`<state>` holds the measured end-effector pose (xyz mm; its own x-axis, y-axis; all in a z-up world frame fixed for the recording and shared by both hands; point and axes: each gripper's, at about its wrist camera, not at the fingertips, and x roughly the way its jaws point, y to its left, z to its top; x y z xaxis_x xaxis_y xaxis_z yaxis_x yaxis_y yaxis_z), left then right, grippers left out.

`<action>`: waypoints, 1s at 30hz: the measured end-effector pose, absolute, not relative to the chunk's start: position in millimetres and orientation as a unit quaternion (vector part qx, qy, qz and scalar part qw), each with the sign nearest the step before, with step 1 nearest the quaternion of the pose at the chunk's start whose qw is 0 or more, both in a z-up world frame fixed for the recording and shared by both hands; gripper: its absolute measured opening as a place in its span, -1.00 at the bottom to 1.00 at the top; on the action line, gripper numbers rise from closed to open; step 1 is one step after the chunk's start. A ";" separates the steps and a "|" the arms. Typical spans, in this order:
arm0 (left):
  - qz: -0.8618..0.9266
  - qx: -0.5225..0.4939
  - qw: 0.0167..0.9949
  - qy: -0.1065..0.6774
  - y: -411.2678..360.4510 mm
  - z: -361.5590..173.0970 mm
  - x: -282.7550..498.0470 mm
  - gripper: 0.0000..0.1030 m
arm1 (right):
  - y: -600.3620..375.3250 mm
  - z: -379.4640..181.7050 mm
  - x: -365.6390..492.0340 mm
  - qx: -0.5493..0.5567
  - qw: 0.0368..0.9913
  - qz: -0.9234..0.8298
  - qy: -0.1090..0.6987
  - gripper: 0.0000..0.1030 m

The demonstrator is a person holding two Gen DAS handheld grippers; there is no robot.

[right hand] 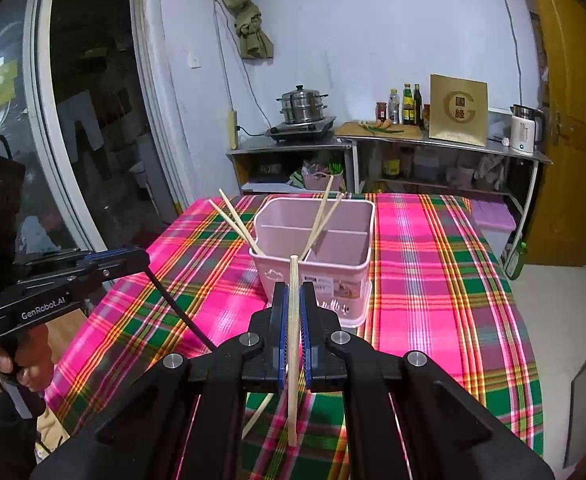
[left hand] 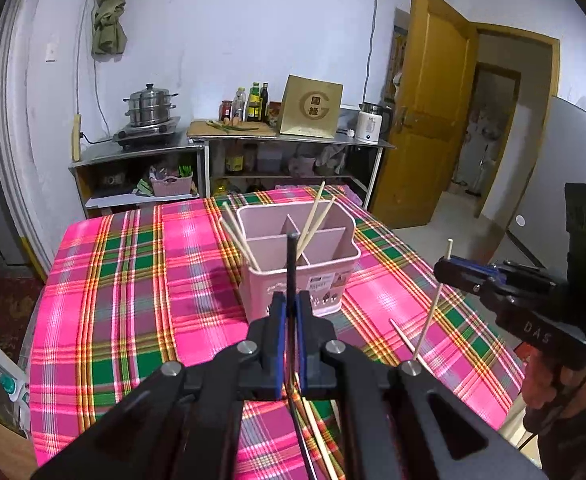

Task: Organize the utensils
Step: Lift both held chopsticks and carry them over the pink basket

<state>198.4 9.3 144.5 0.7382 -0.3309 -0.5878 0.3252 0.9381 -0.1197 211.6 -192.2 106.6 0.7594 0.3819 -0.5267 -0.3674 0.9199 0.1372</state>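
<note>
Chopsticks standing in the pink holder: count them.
4. The left pair leans out over the front-left corner of the pink holder; the right pair leans rightward from beside its centre divider. Shorter ones inside could be hidden.

I count four light chopsticks [right hand: 235,218] standing in one pink holder [right hand: 325,256], two by its left edge and two near the middle. I hold one black chopstick [left hand: 291,268] and one light chopstick [right hand: 293,344]. One more light stick [left hand: 403,336] lies on the tablecloth [left hand: 133,280].
</note>
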 end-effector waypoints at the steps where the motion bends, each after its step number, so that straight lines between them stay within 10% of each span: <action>1: -0.176 -0.005 0.932 0.316 8.2 146.8 201.6 -0.90 | -192.2 107.7 214.0 0.014 0.937 0.202 0.283 -0.89; 30: -0.168 -0.015 0.944 0.285 -2.5 230.4 305.4 -0.90 | -167.4 187.0 319.0 0.038 0.954 0.210 0.210 -0.90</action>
